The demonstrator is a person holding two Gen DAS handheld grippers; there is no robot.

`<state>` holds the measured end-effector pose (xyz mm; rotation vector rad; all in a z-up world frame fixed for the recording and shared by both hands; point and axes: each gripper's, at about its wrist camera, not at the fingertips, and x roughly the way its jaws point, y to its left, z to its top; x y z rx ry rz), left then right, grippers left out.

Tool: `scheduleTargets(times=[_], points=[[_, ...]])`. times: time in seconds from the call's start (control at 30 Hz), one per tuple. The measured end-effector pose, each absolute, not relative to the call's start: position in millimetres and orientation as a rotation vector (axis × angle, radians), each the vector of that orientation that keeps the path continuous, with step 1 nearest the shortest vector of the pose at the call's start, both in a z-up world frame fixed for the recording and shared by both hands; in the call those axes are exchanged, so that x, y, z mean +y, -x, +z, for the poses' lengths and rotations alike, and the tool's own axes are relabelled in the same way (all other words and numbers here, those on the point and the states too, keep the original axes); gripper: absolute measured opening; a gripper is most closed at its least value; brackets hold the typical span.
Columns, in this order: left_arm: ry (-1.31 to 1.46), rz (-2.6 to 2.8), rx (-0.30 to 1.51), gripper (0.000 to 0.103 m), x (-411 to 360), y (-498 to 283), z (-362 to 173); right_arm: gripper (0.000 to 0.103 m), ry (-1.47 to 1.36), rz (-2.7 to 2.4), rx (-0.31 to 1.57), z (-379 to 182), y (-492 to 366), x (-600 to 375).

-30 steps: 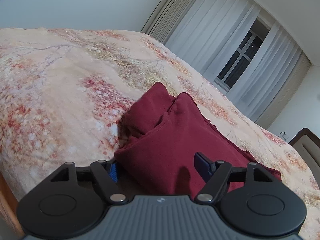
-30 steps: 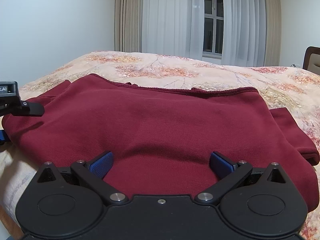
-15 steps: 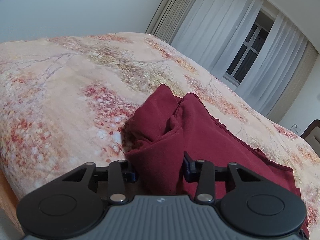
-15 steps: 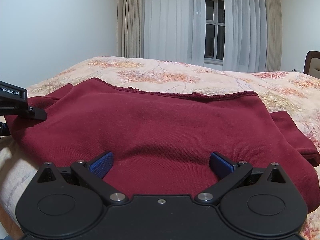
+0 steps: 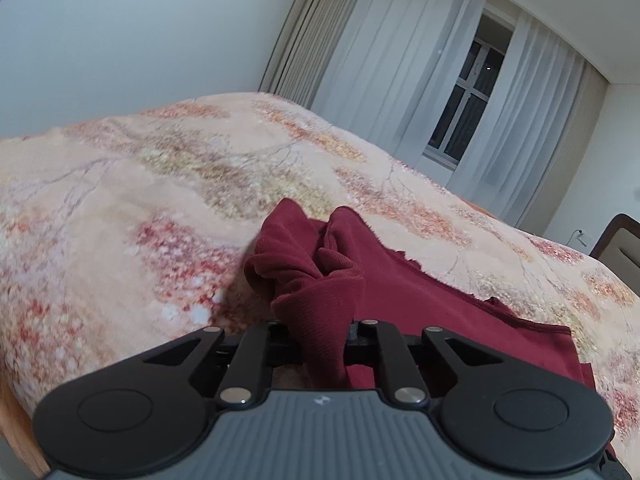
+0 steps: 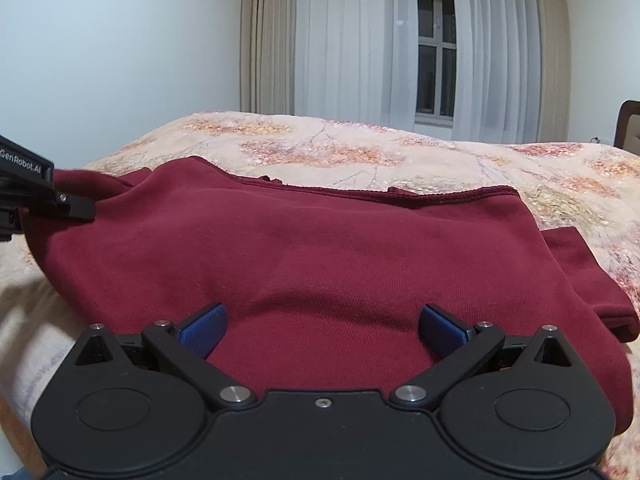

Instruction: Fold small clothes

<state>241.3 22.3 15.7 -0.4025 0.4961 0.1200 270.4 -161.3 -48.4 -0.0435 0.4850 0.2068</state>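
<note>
Left gripper (image 5: 320,330): jaws closing, a bunched fold of the maroon garment (image 5: 320,304) already pinched between them; pads are hidden by the cloth. The pinched part stands up off the bedspread (image 5: 120,208) in a ribbed ridge, with two more crumpled peaks just behind it. From the right wrist view the same gripper (image 6: 60,204) shows at the garment's left end, touching the cloth there.

Right gripper (image 6: 322,326): jaws wide apart, nothing gripped. Blue pads (image 6: 204,326) sit low over the near part of the garment (image 6: 320,248), cloth visible between them; can't tell whether the pads touch it.

Garment layout, all relative to the garment itself:
- lies mostly flat on the bedspread (image 6: 440,156), long axis across the right wrist view
- far edge is a raw, slightly frayed hem, straight with a small notch near mid-length
- right end: a second layer or sleeve sticks out beyond the main panel, its rolled edge resting on the bedspread
- near edge is hidden under the right gripper body
- left end lifted by the left gripper

Open room: bare bedspread beyond the far hem and to the left of the pinched end, wide in both directions. Bed edge runs close on the near side of the garment. Curtains (image 6: 360,40) and window (image 6: 436,76) stand well beyond the far hem; a dark chair back (image 6: 630,124) stands past the right end.
</note>
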Motion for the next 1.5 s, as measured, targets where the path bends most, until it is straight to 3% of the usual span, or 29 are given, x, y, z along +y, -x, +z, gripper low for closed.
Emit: scheduleTargets(times=[0.33,0.63,0.93,1.13,1.43,1.5], points=[[0.239,-0.017,0.417,0.012,-33.9,-251.0,69.5,0.103,0.032,0.167,0.441,-32.9,-247.4,-192.8],[0.083,-0.278,0.387,0.011,-142.7,-263.8,109.9,0.103,0.016,0.021,0.397,-27.9,-208.1,-249.1],[-0.073,-0.548,0.507,0.011,-251.9,-257.3,76.2,0.103,-0.008,-0.121,0.452,-42.7,-174.8,-293.5],[0.001,-0.58,0.588,0.011,-236.1,-261.8,52.9,0.103,-0.063,-0.1,0.423,-48.5,-158.9,-305.0],[0.109,-0.55,0.515,0.011,-186.3,-269.7,90.6,0.102,-0.046,0.044,0.34,-27.9,-193.6,-299.9],[0.119,-0.544,0.509,0.011,-181.0,-273.0,95.3,0.097,-0.035,0.128,0.348,-19.6,-215.8,-297.8]])
